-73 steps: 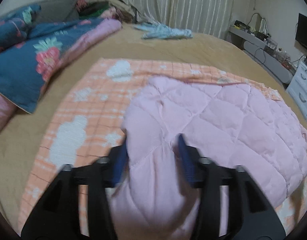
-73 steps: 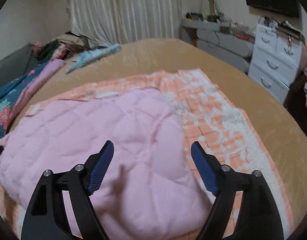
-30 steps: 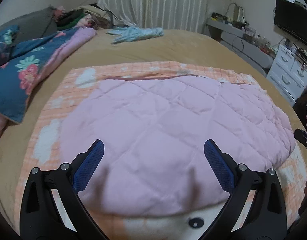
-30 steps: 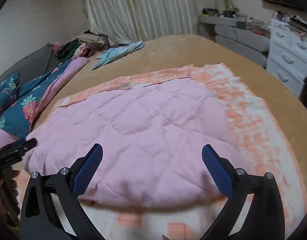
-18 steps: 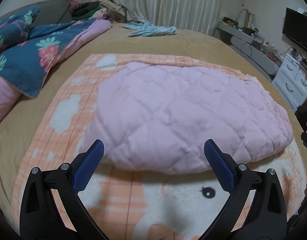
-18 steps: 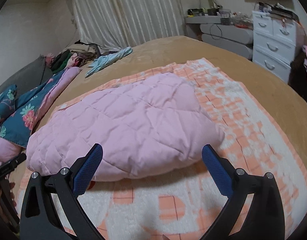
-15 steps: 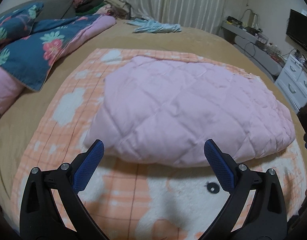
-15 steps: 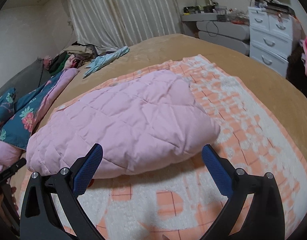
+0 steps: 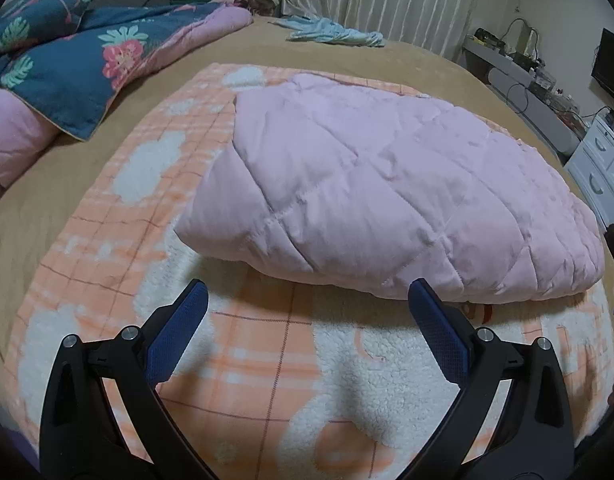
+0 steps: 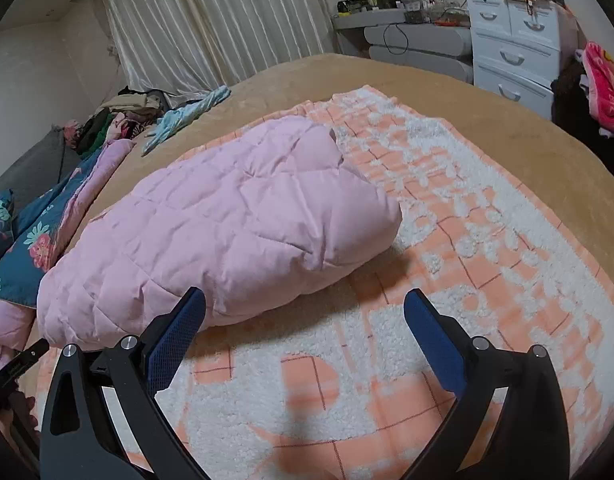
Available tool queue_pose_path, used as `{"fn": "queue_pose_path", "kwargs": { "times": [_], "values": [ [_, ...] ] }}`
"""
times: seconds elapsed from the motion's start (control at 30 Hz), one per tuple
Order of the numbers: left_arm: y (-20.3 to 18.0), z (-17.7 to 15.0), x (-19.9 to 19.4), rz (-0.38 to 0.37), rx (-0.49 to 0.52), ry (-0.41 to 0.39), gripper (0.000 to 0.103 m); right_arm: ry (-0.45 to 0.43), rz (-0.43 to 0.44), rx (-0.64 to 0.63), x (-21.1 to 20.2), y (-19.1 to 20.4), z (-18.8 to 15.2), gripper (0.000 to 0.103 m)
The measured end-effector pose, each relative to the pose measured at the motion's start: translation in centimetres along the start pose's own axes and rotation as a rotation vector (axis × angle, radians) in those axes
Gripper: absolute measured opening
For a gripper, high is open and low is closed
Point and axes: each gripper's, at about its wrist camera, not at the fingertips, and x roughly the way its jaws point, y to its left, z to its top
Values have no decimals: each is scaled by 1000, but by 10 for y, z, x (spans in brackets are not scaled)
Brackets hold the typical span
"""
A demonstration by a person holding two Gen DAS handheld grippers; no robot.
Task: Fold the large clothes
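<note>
Pink quilted garment lies folded on the orange-and-white blanket; left gripper hovers just short of it, fingers spread, empty. Right-wrist view: garment beyond the right gripper, likewise spread wide, holding nothing

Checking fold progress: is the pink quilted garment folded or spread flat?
Folded: pink quilted garment lies doubled, with a thick rounded near edge.

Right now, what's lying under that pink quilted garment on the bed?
The pink quilted garment rests on an orange-and-white fleece blanket, which lies on the tan bed cover. The blanket part beneath the garment is covered, so anything there cannot be seen.
</note>
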Motion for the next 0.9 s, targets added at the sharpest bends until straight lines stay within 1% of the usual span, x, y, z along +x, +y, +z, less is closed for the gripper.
{"fn": "queue_pose_path", "kwargs": {
  "times": [0.1, 0.13, 0.23, 0.3, 0.33, 0.43, 0.5, 0.6, 0.67, 0.77, 0.9],
  "values": [
    [0, 1, 5, -13, -21, 8, 94, 10, 4, -1, 5, 2, 0, 99],
    [0, 2, 9, -33, -42, 23, 94, 13, 3, -2, 7, 2, 1, 99],
    [7, 8, 25, -138, -163, 89, 94, 42, 22, 24, 17, 3, 3, 99],
    [6, 14, 33, -135, -187, 86, 94, 68, 39, 56, 26, 3, 6, 99],
    [7, 17, 39, -145, -214, 96, 94, 75, 40, 65, 28, 4, 7, 99],
    [17, 23, 55, -187, -332, 118, 94, 104, 37, 84, 41, 5, 10, 99],
    [24, 26, 63, -212, -400, 119, 95, 117, 42, 114, 49, 4, 12, 99],
    [28, 31, 73, -230, -452, 120, 95, 137, 62, 158, 59, 2, 14, 99],
    [34, 33, 81, -254, -513, 126, 95, 143, 67, 176, 66, 3, 15, 99],
    [39, 36, 89, -269, -560, 128, 95, 149, 79, 211, 75, 2, 17, 99],
    [40, 40, 96, -276, -580, 121, 95, 166, 120, 260, 90, 1, 22, 99]
  ]
}}
